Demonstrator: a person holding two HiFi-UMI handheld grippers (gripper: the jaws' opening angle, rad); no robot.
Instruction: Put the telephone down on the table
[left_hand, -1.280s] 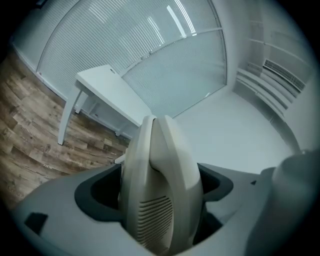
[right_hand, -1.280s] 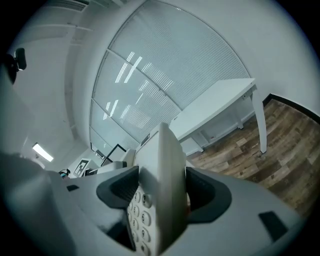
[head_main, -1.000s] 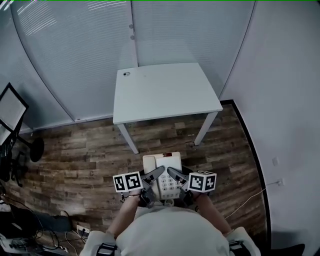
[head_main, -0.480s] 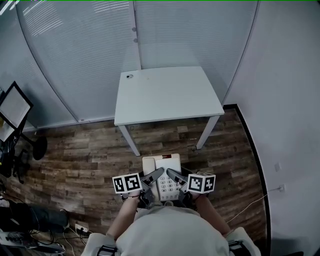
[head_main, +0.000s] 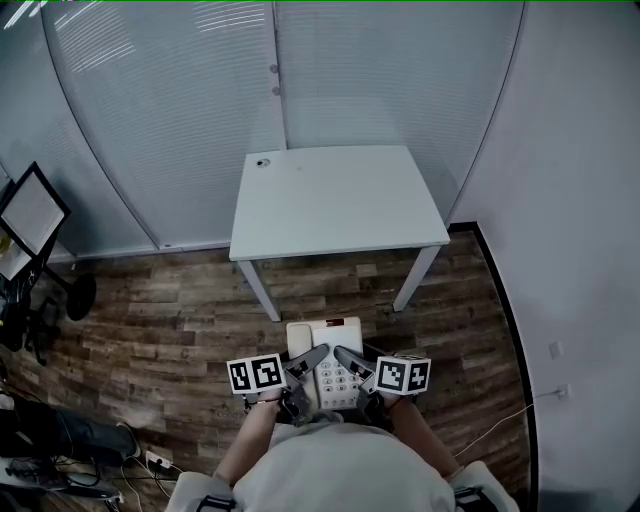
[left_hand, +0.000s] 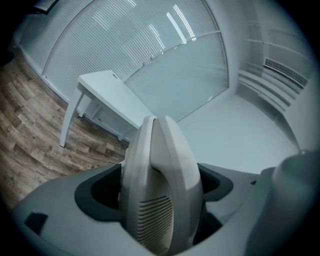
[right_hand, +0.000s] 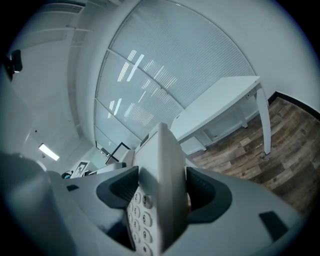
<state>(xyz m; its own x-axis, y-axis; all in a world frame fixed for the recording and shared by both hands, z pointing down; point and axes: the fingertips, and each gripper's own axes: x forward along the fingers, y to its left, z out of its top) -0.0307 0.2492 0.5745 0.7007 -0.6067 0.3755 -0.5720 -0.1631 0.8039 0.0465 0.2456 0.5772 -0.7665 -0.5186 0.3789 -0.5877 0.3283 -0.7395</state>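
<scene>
Seen from above, a person stands on a wooden floor (head_main: 170, 310) holding a white desk telephone (head_main: 328, 345) level in front of their body, one gripper on each side of it. The left gripper (head_main: 314, 354) is clamped on the telephone's left edge; its own view shows the two dark jaws pressed against either face of the handset side, where a patch of narrow slits is visible. The right gripper (head_main: 345, 355) is clamped on the right edge, and its view shows the jaws closed over the slim side of the body just beside the number keys. Each gripper carries a cube (head_main: 256, 376) with black and white square markers. The telephone is in the air above the floor, near the white table (head_main: 340, 200) but not over it or touching it. The table stands ahead of the person, against a glass wall (head_main: 160, 100) lined with blinds. Its top is bare apart from a small round cable hole (head_main: 263, 161) at the far left corner.
</scene>
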